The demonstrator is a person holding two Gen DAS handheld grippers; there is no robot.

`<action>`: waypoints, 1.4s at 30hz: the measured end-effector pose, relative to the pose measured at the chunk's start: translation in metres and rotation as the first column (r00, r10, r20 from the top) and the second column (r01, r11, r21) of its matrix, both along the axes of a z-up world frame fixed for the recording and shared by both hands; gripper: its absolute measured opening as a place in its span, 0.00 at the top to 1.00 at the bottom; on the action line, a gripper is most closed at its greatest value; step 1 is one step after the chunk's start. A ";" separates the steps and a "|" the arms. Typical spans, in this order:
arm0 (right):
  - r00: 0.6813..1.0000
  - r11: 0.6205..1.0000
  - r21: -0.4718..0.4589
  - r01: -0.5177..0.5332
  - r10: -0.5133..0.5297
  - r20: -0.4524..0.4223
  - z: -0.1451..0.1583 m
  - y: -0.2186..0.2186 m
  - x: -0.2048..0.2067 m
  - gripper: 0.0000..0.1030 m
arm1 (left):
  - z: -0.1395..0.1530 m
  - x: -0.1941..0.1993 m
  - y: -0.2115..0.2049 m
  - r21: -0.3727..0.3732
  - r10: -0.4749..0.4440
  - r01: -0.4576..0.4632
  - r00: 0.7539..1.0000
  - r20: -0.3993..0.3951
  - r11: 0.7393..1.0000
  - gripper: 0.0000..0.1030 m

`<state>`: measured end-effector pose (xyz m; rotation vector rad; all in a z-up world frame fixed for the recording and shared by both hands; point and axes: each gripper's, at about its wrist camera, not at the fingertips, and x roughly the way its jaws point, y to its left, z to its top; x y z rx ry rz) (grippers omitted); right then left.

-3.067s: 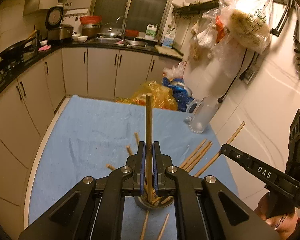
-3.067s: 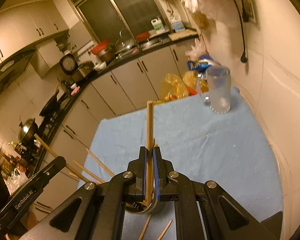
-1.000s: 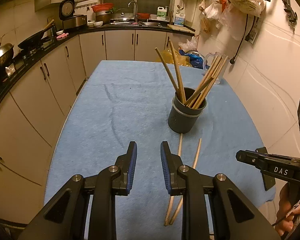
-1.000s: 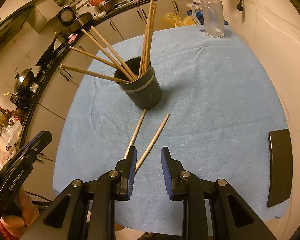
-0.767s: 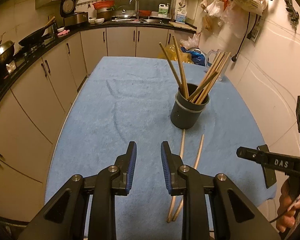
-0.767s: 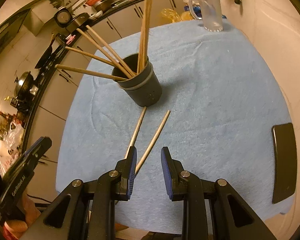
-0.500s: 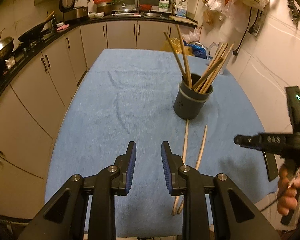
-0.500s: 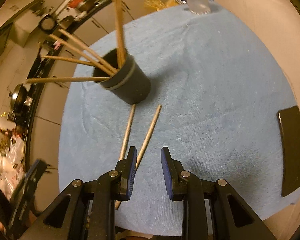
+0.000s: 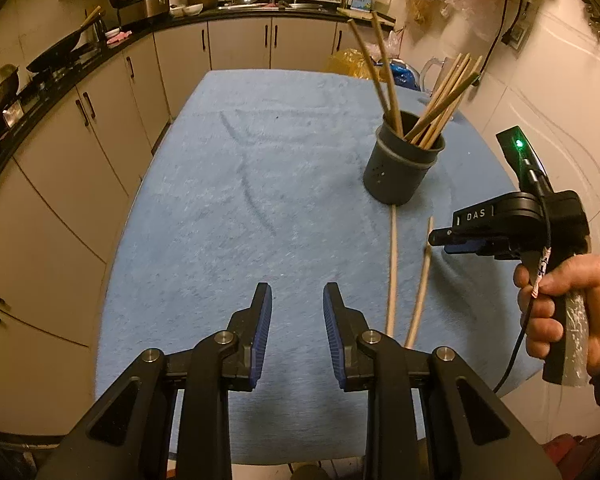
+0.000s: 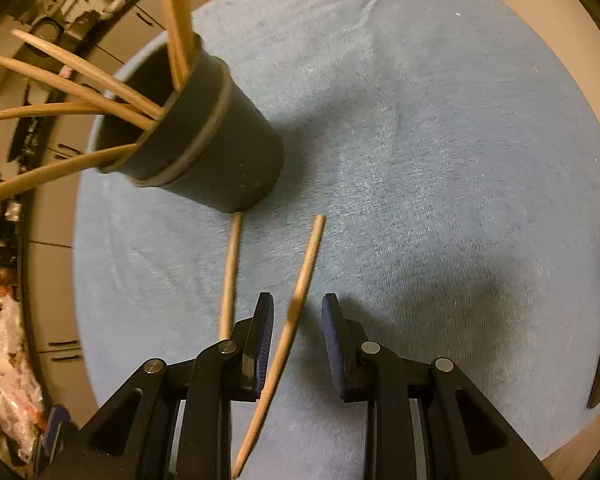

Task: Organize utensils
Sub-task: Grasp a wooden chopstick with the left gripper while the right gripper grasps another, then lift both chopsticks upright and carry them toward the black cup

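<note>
Covering the table, a blue cloth (image 9: 228, 184) carries a dark holder (image 9: 400, 168) already filled with leaning chopsticks, while two loose chopsticks (image 10: 300, 288) are left lying flat just in front of it, one tip touching its base. The right gripper (image 10: 296, 320) is seen with jaws parted, straddling the nearer stick without pressing it; the left gripper (image 9: 296, 320) is likewise parted over bare cloth, nothing between its pads. Each stick is judged light, stiff, thin and liable to roll, so a mid-length pinch is advised. "DAS" can be read on the right gripper's side.
</note>
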<state>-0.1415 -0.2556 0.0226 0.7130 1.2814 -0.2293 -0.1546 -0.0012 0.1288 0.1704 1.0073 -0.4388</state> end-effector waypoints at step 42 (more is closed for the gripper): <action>0.967 0.984 -0.112 -0.136 0.157 0.202 0.055 -0.055 -0.048 0.95 | -0.088 0.039 -0.133 -0.034 -0.059 0.056 0.991 -0.116 0.998 0.94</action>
